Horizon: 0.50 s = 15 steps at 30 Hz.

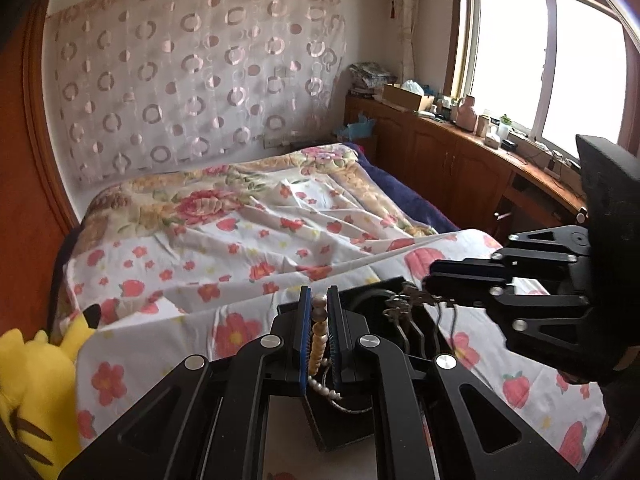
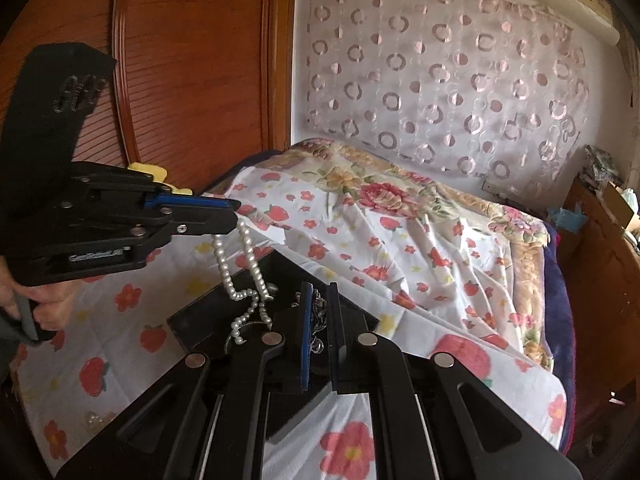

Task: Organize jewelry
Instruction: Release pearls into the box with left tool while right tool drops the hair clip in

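My left gripper (image 1: 319, 308) is shut on a white pearl necklace (image 1: 318, 344). In the right wrist view the left gripper (image 2: 234, 210) holds the pearl necklace (image 2: 242, 280) so it hangs down onto a black jewelry tray (image 2: 200, 316) on the bed. My right gripper (image 2: 318, 308) is shut on a dark metal chain piece (image 2: 318, 312) above the same tray. In the left wrist view the right gripper (image 1: 426, 282) holds that chain piece (image 1: 404, 304) over the black tray (image 1: 348, 428).
A bed with a flowered sheet (image 1: 248, 248) lies under the tray. A yellow plush toy (image 1: 28, 392) sits at the bed's left edge. A wooden wardrobe (image 2: 192, 68) stands on the left, a cluttered wooden counter (image 1: 480, 148) under the window. Small pearl pieces (image 2: 96, 420) lie on the sheet.
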Tool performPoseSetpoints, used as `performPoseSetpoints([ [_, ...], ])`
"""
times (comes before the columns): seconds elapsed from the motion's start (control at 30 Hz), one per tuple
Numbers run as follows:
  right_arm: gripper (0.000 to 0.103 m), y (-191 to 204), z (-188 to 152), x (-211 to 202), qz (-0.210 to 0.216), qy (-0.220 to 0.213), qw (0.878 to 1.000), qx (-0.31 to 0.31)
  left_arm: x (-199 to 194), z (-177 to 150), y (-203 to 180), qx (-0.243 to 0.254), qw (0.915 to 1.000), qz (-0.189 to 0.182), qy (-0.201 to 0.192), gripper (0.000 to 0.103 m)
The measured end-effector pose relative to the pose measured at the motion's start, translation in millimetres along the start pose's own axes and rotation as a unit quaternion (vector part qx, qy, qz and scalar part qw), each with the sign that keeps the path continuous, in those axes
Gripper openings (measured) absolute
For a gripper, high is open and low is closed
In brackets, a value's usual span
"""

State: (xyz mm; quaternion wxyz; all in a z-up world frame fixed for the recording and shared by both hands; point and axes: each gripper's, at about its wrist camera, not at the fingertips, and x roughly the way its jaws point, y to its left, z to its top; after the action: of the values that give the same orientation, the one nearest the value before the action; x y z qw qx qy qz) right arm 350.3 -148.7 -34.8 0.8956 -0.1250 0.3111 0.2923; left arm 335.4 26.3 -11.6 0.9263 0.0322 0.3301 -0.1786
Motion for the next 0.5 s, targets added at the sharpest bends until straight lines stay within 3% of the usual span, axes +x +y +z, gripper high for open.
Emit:
performPoseSetpoints([
  [0.1, 0.009, 0, -3, 9, 0.003, 0.006, 1.000, 0.006, -1, -4, 1, -0.001, 1.0000, -0.002, -0.002, 0.008],
  [0.17, 0.010, -2, -6, 13, 0.003, 0.010, 1.000, 0.013, 0, -6, 1, -0.001, 1.0000, 0.002, -0.003, 0.017],
  [0.23, 0.011, -2, -7, 14, 0.000, 0.010, 1.000, 0.014, -3, -10, 0, -0.007, 1.0000, 0.003, -0.003, 0.036],
  [0.3, 0.019, -3, -8, 12, -0.006, 0.009, 1.000, 0.013, -5, -16, -3, -0.009, 0.9999, 0.002, -0.005, 0.041],
  [0.33, 0.036, -2, -9, 10, -0.010, 0.007, 1.000, 0.013, -6, -20, -3, -0.010, 0.9999, 0.004, -0.003, 0.046],
  [0.37, 0.048, -2, -10, 7, -0.011, 0.003, 1.000, 0.013, -7, -24, -4, -0.011, 0.9999, 0.006, -0.002, 0.049],
  [0.5, 0.048, -2, -15, -6, -0.005, -0.005, 1.000, 0.019, -19, -38, -4, -0.017, 0.9997, 0.016, -0.006, 0.062],
])
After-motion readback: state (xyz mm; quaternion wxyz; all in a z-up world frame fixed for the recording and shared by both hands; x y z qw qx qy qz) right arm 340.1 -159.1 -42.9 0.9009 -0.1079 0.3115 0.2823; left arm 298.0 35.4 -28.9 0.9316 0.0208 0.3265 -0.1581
